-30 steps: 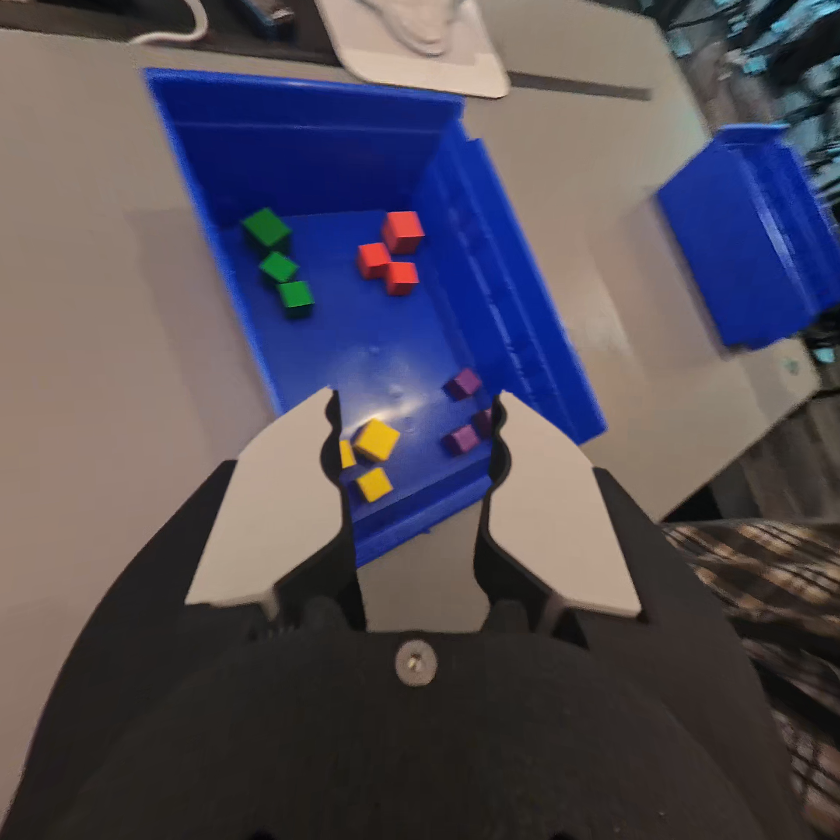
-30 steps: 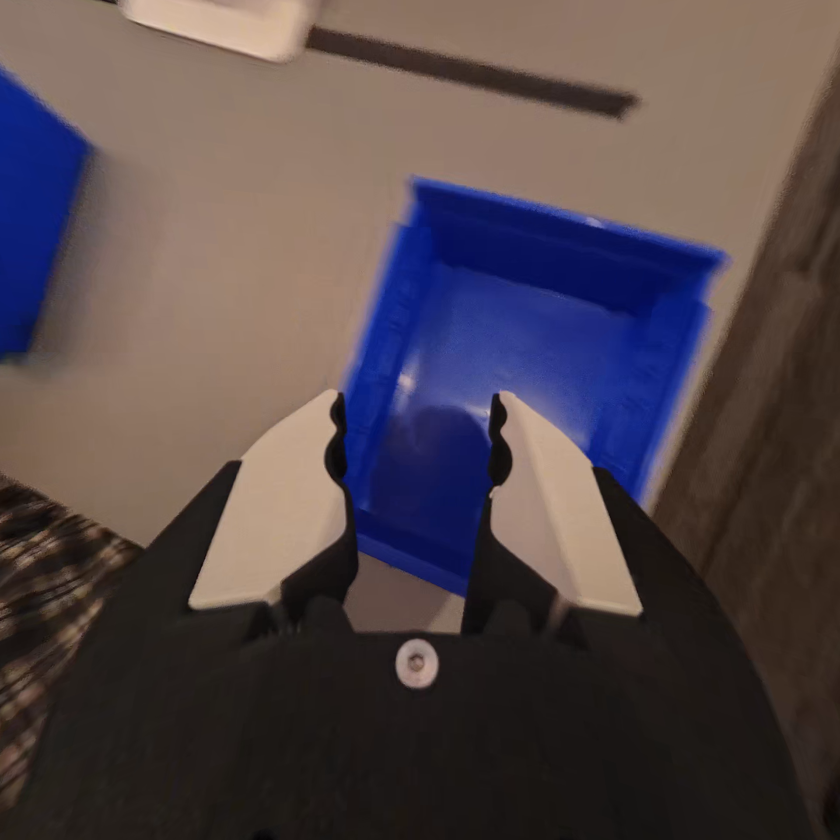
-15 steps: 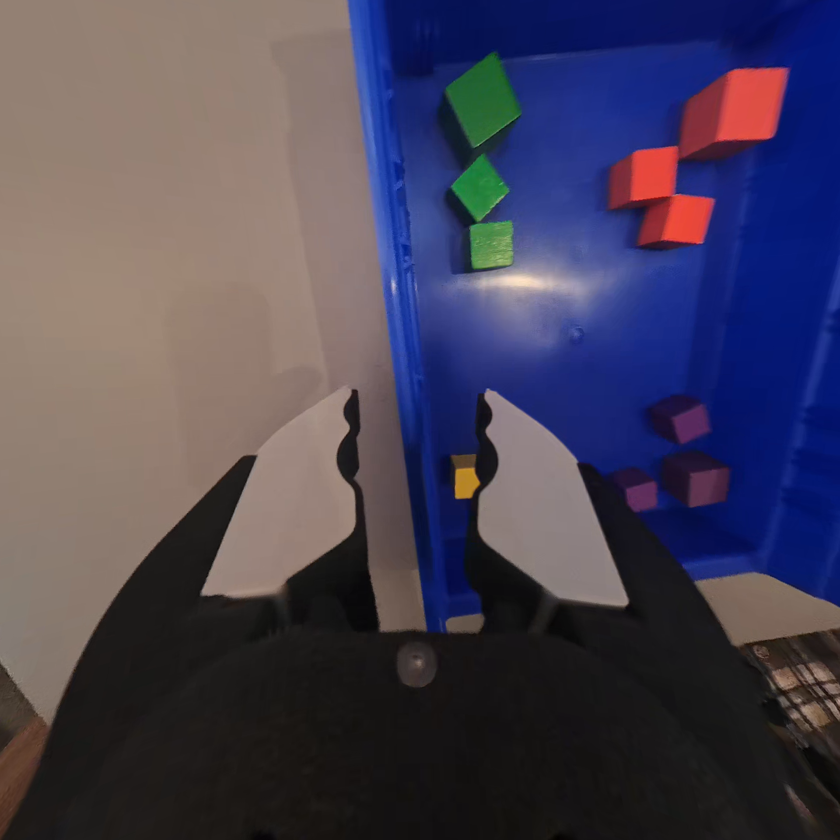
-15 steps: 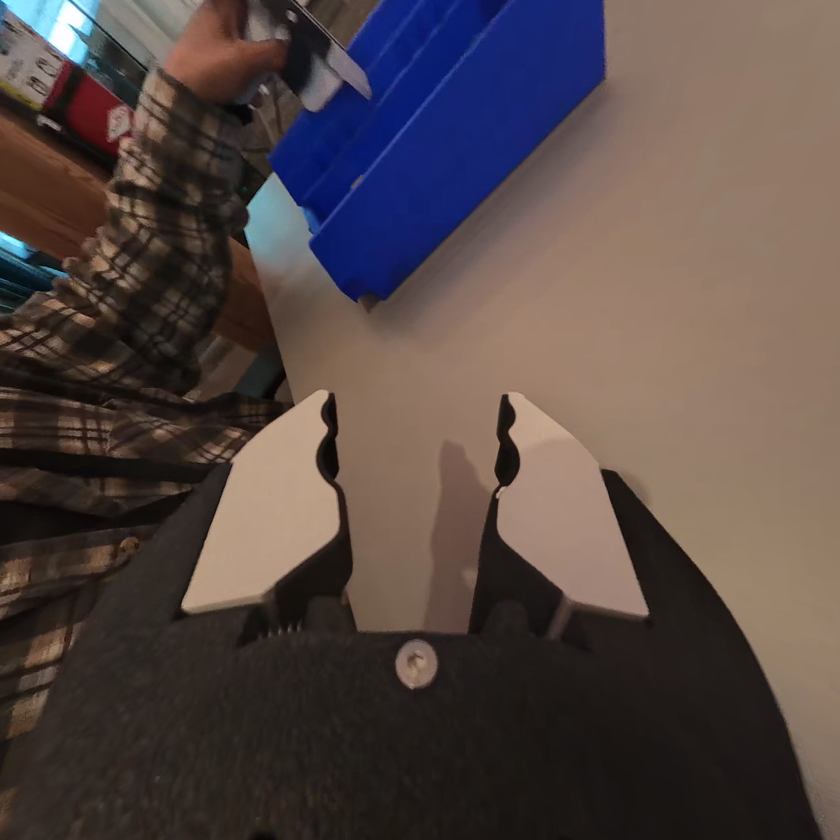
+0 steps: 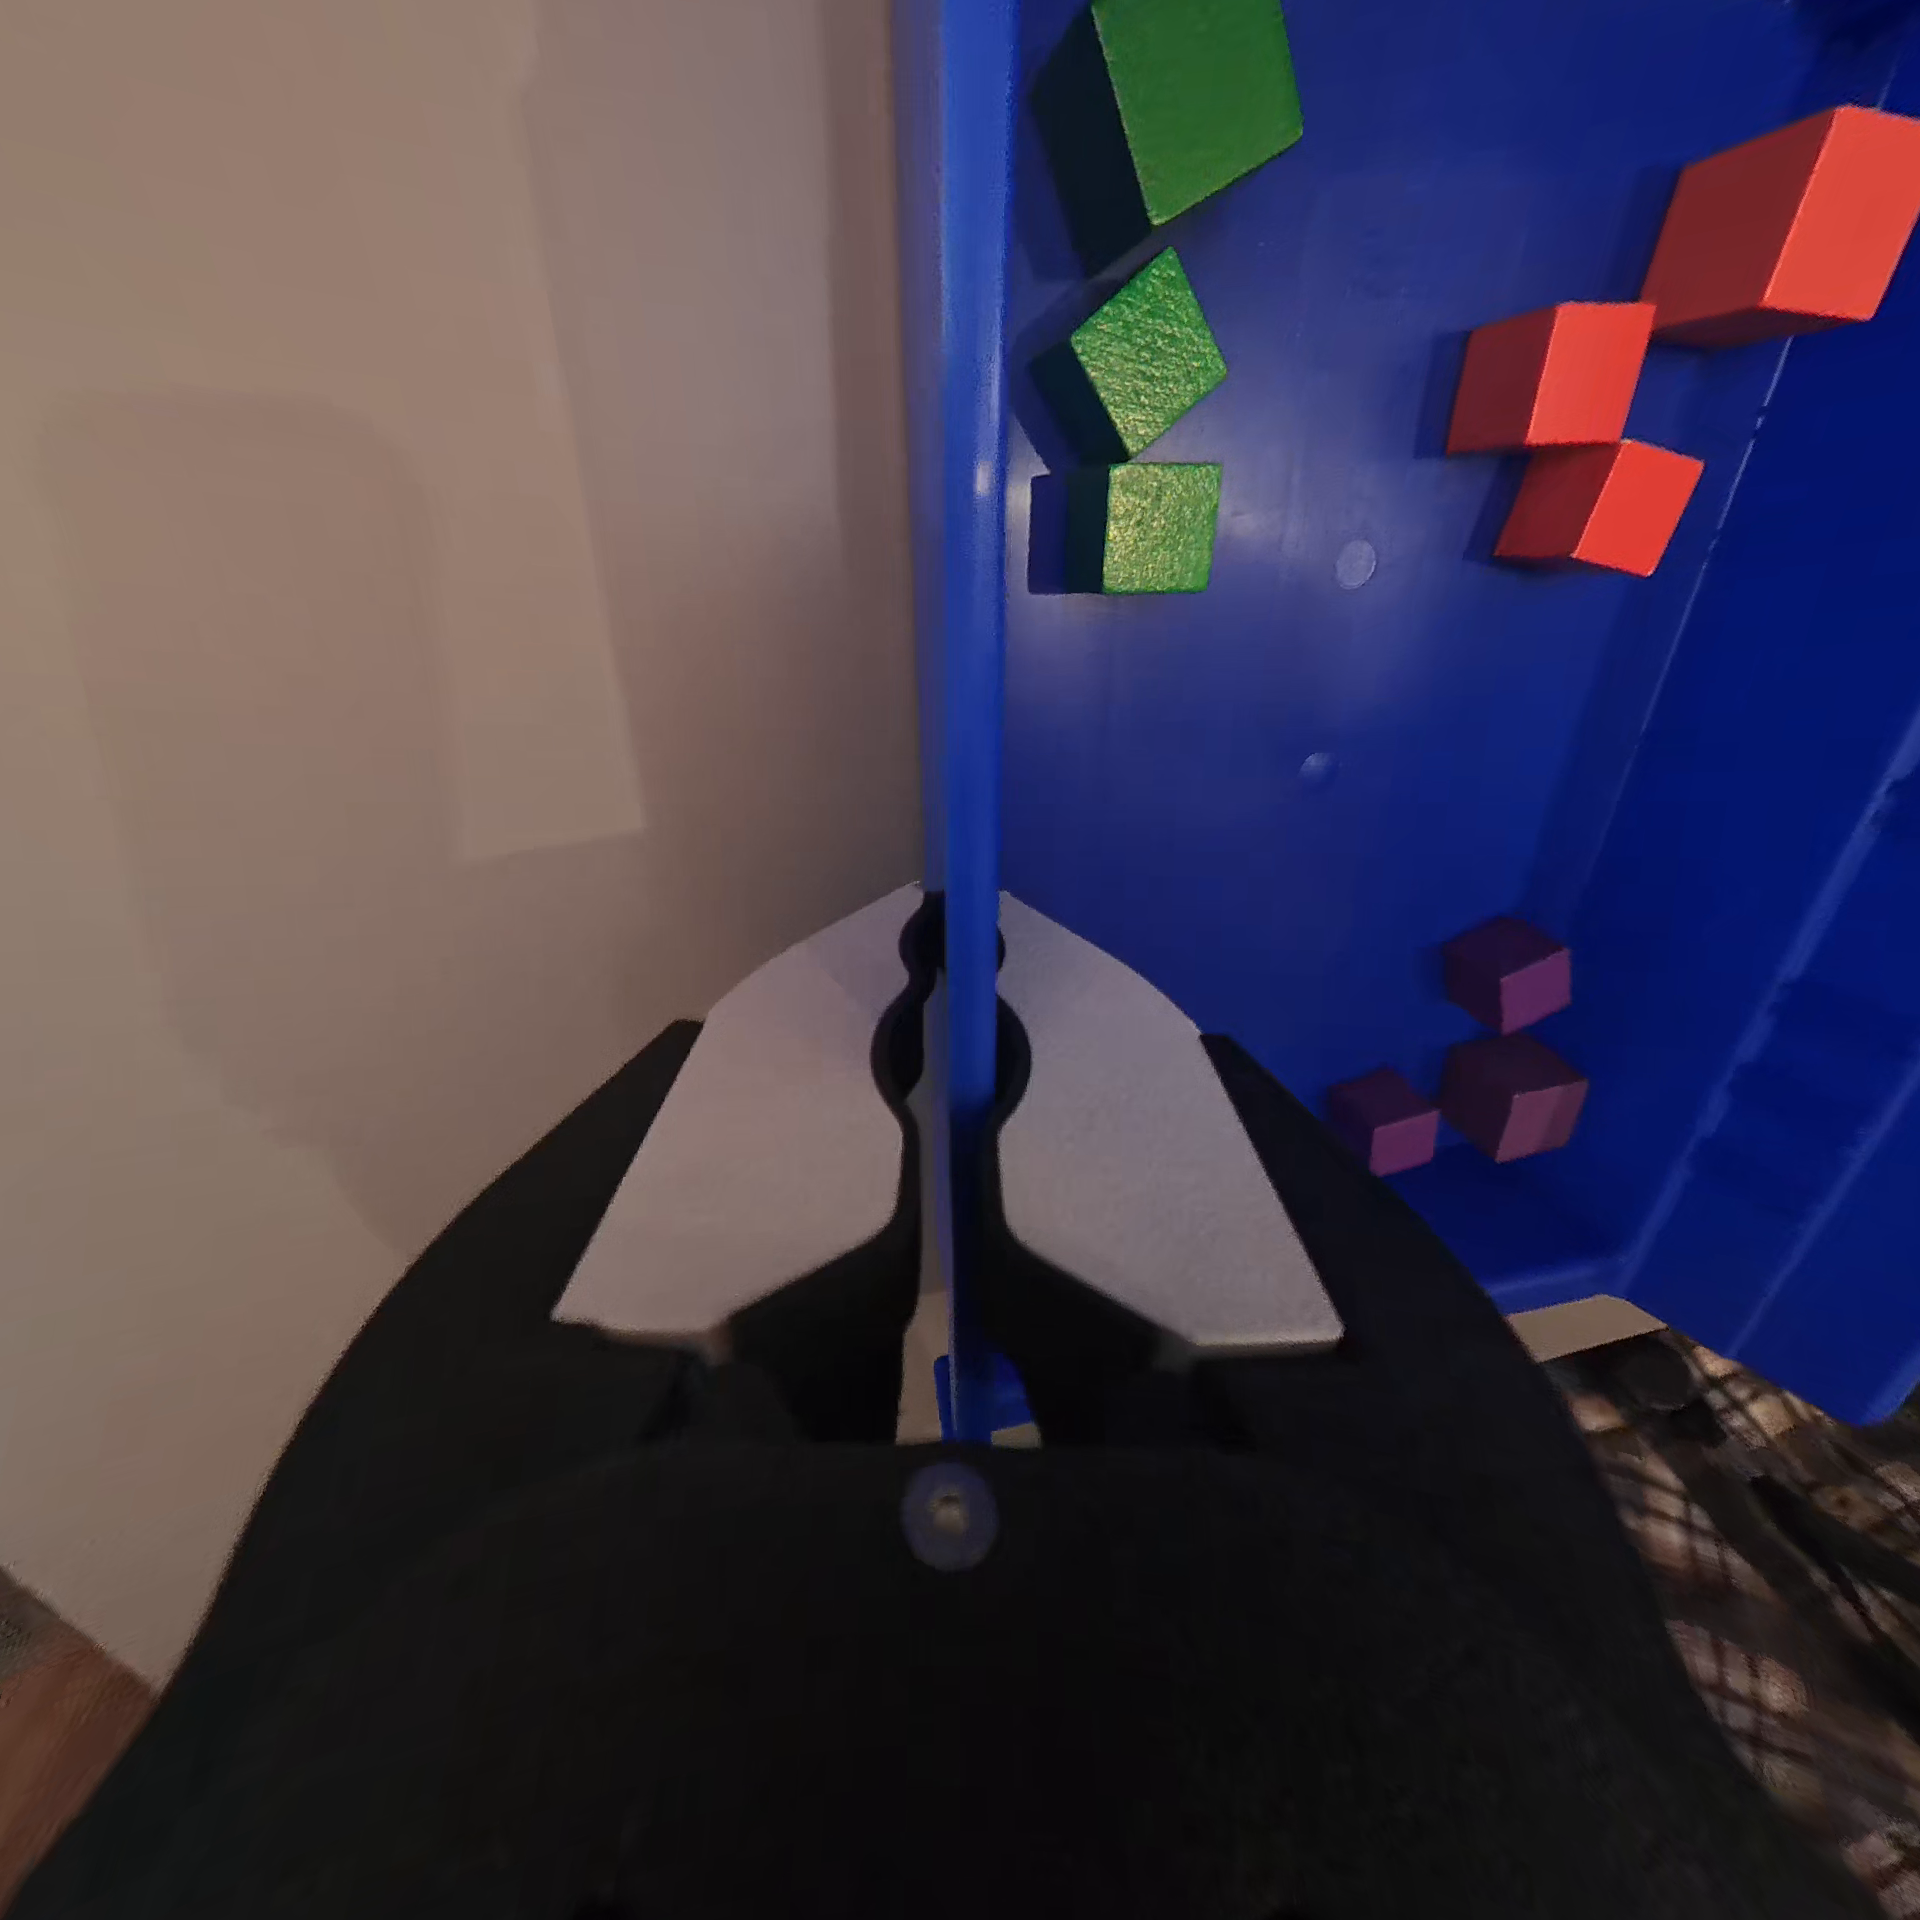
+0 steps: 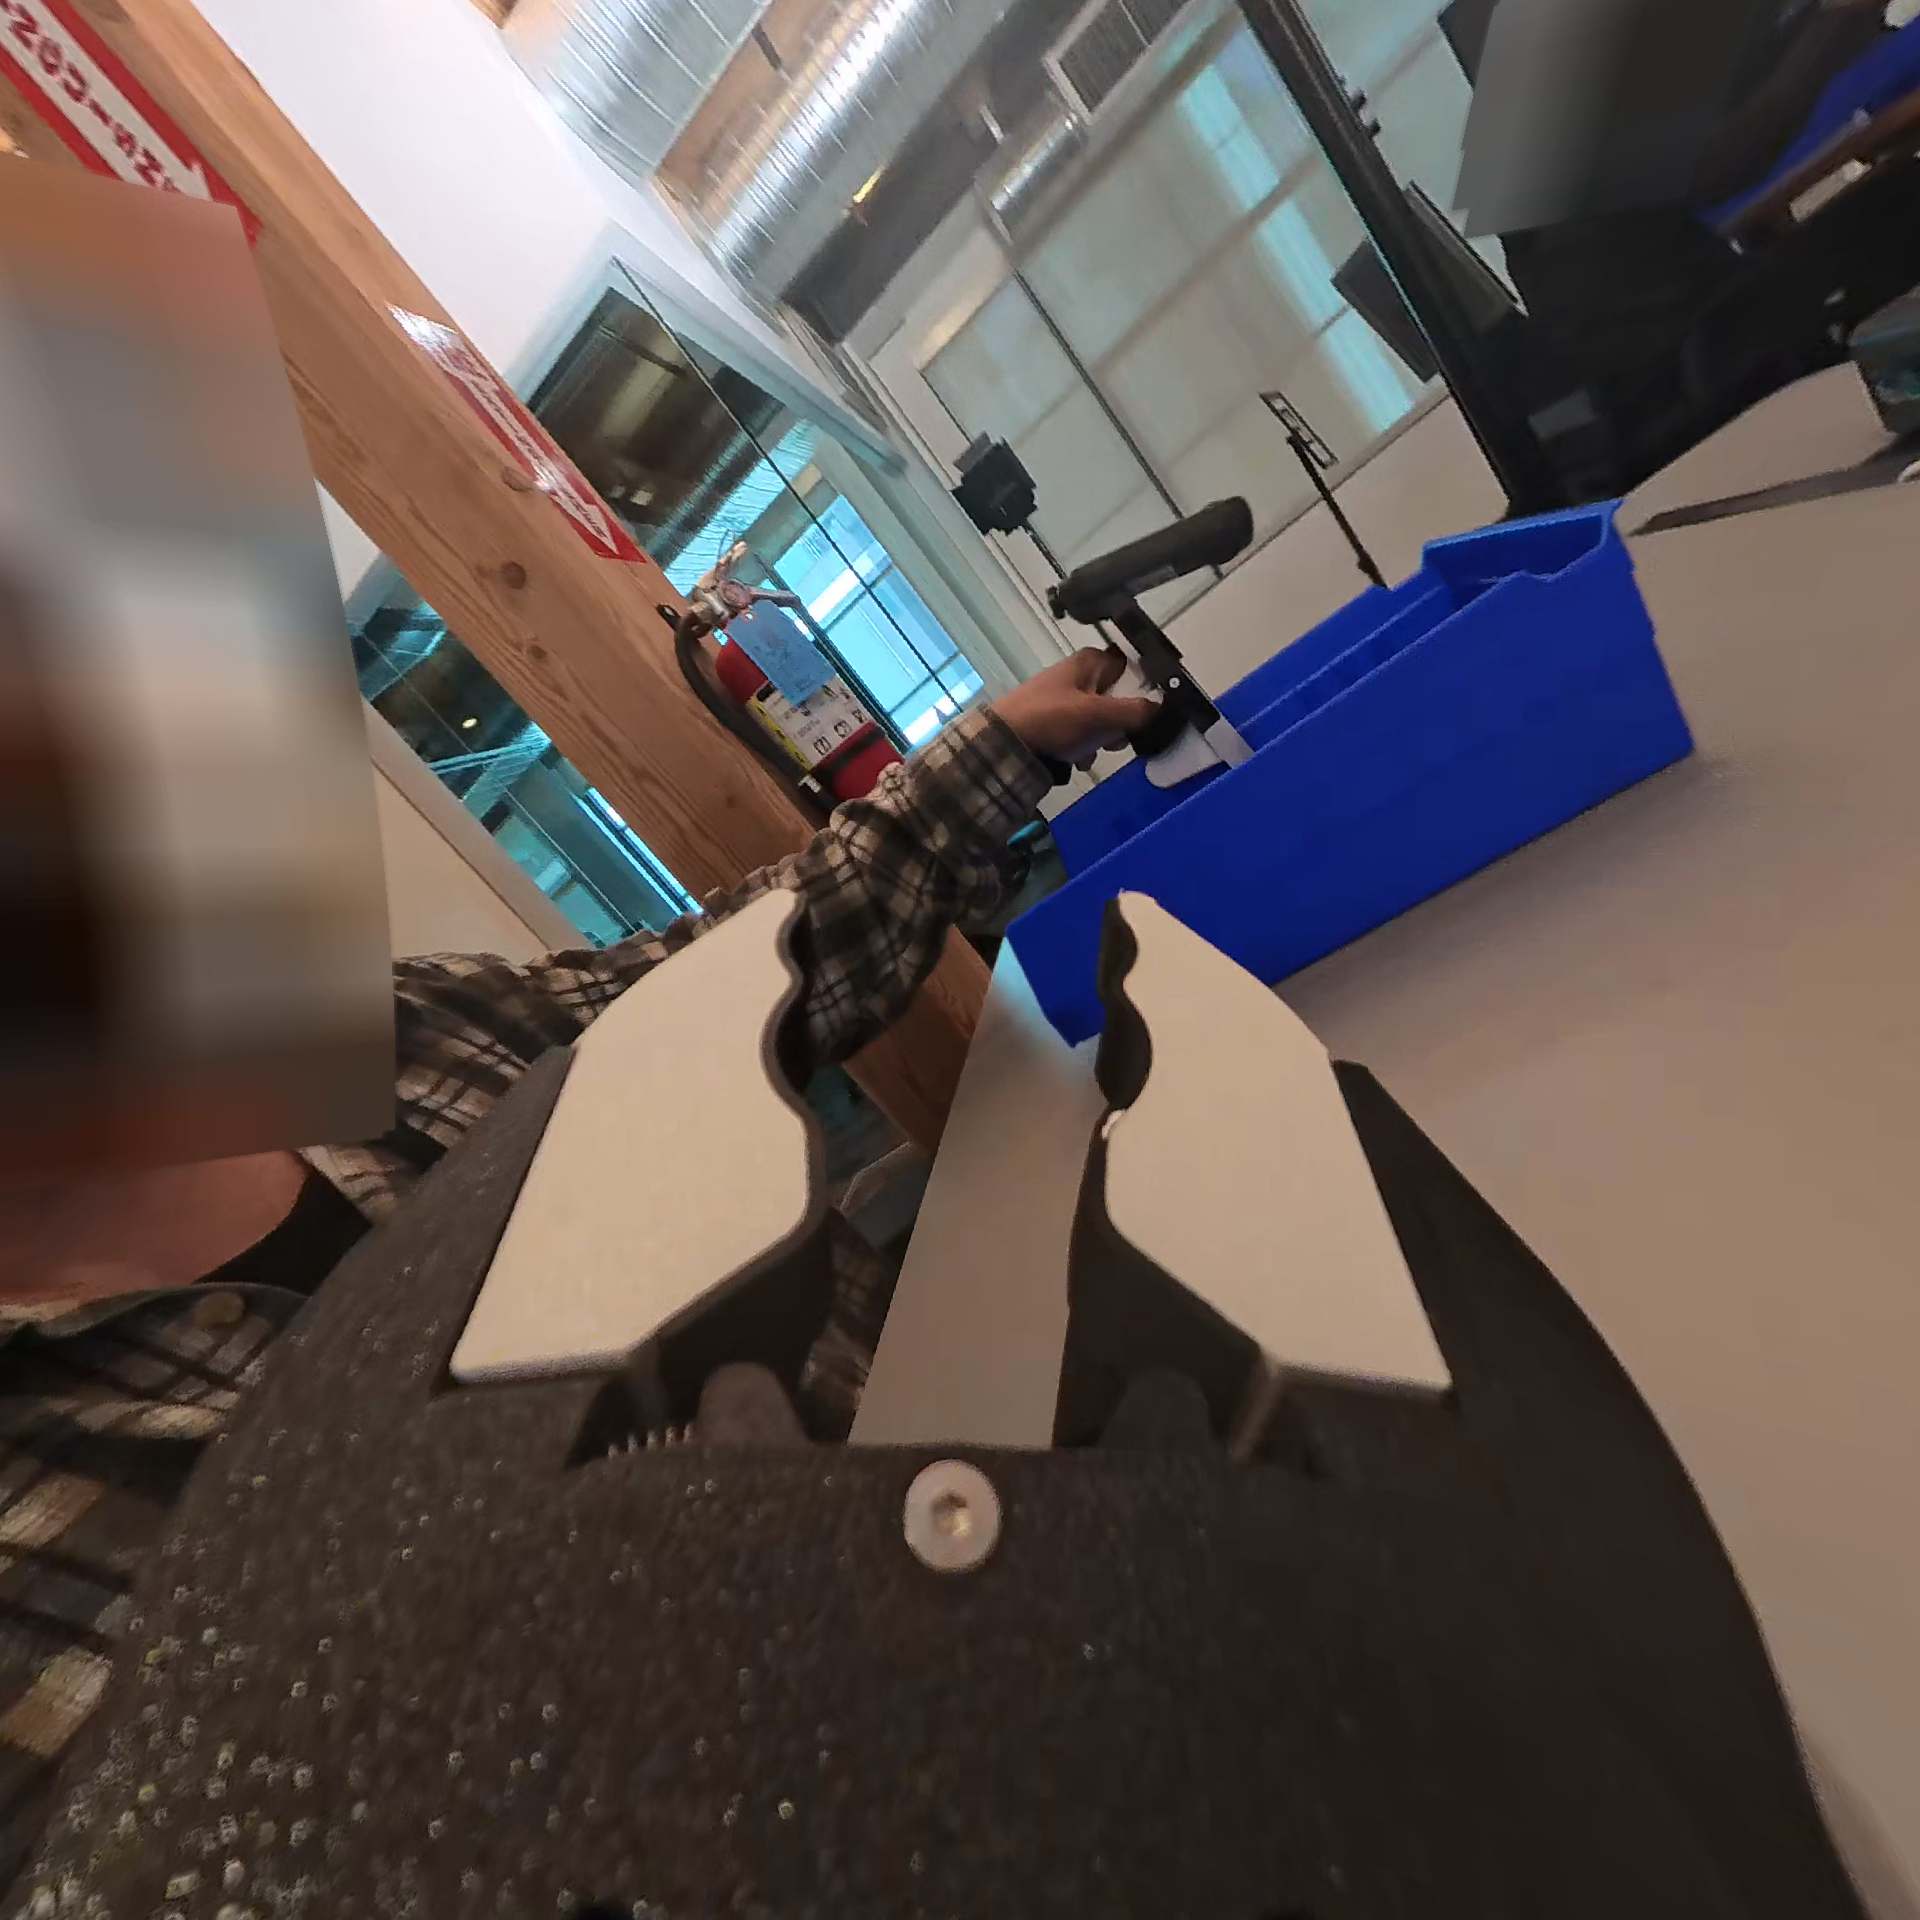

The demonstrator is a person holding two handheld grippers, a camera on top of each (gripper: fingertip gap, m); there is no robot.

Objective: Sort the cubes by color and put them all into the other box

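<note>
The blue box [image 5: 1299, 831] holds three green cubes [image 5: 1143, 364] at far left, three red cubes [image 5: 1558, 384] at far right and three purple cubes [image 5: 1507, 1091] at near right. No yellow cube shows; my gripper body covers the near left corner. My left gripper [image 5: 961, 914] is shut on the box's left wall [image 5: 971, 623]. My right gripper [image 6: 956, 914] is open and empty, low over the grey table [image 6: 1558, 1143] near its edge. In the right wrist view the same box [image 6: 1403, 810] shows with the left gripper [image 6: 1205, 750] on its wall.
A person's hand [image 6: 1070, 696] and plaid sleeve [image 6: 904, 862] hold the left gripper. A wooden post [image 6: 499, 540] and a red fire extinguisher [image 6: 790, 717] stand beyond the table edge. Bare grey table [image 5: 416, 623] lies left of the box.
My left gripper moved onto the box's left wall and shut on it. My right gripper swung away from the empty second box and tilted low; that box is out of view.
</note>
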